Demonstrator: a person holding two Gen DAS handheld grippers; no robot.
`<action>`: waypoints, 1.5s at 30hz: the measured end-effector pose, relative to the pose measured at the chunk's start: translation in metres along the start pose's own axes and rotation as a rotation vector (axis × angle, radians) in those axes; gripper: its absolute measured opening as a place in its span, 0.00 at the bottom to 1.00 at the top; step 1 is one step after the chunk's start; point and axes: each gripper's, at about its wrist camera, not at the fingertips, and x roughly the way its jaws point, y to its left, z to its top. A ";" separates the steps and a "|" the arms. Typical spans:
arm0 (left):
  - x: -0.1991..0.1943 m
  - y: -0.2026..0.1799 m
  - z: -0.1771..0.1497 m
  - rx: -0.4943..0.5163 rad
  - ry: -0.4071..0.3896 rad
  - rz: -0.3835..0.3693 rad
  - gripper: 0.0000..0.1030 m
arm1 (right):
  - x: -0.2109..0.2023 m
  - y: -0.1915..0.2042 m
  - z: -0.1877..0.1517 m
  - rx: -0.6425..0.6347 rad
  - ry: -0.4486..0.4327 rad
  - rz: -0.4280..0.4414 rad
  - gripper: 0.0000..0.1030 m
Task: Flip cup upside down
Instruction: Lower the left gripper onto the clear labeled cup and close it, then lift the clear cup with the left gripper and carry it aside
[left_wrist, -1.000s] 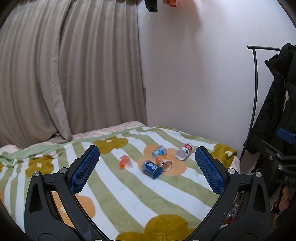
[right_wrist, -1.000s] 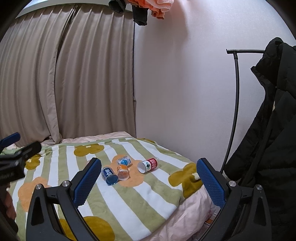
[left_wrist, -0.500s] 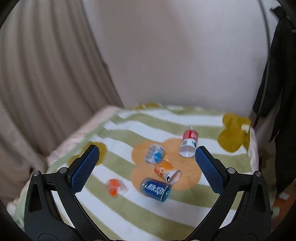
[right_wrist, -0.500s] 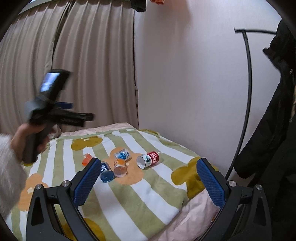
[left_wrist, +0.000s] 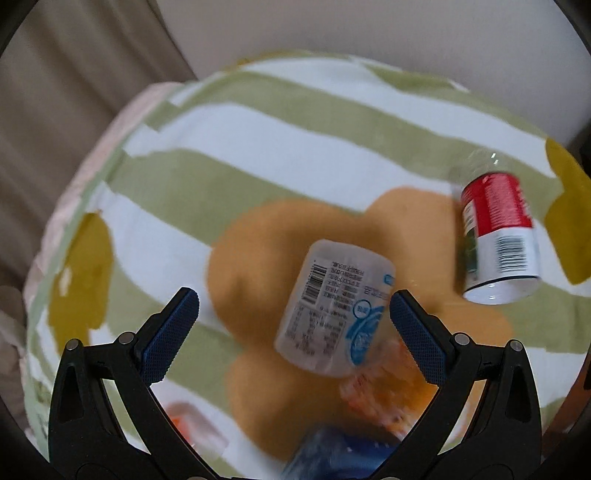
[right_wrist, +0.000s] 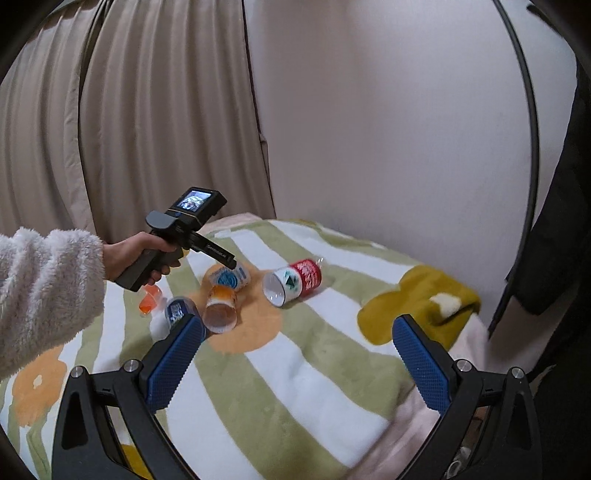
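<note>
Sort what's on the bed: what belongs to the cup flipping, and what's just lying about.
In the job:
- left gripper, open
- white-and-blue cup lying between its fingers

Lying about:
- red-and-white cup
- orange cup
- dark blue cup
- small orange cup
- striped blanket

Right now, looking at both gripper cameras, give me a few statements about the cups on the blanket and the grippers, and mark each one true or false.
1. The left gripper is shut on the white and blue cup. False: it is open, and the cup lies between its fingers on the blanket.
2. The red and white cup lies on its side. True.
3. The right gripper is open and holds nothing. True.
4. The cups stand upright on a wooden table. False: they lie tipped over on a green and white striped blanket.
5. A small orange cup lies near the person's left hand. True.
</note>
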 end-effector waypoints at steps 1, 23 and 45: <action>0.004 -0.002 0.000 0.015 0.009 0.001 0.99 | 0.005 0.000 -0.003 0.004 0.008 0.005 1.00; -0.035 -0.022 0.003 0.078 -0.034 -0.036 0.60 | 0.021 0.007 -0.010 0.040 0.053 0.056 1.00; -0.174 -0.111 -0.204 0.084 0.039 -0.116 0.60 | -0.106 0.052 0.025 -0.025 0.027 0.043 1.00</action>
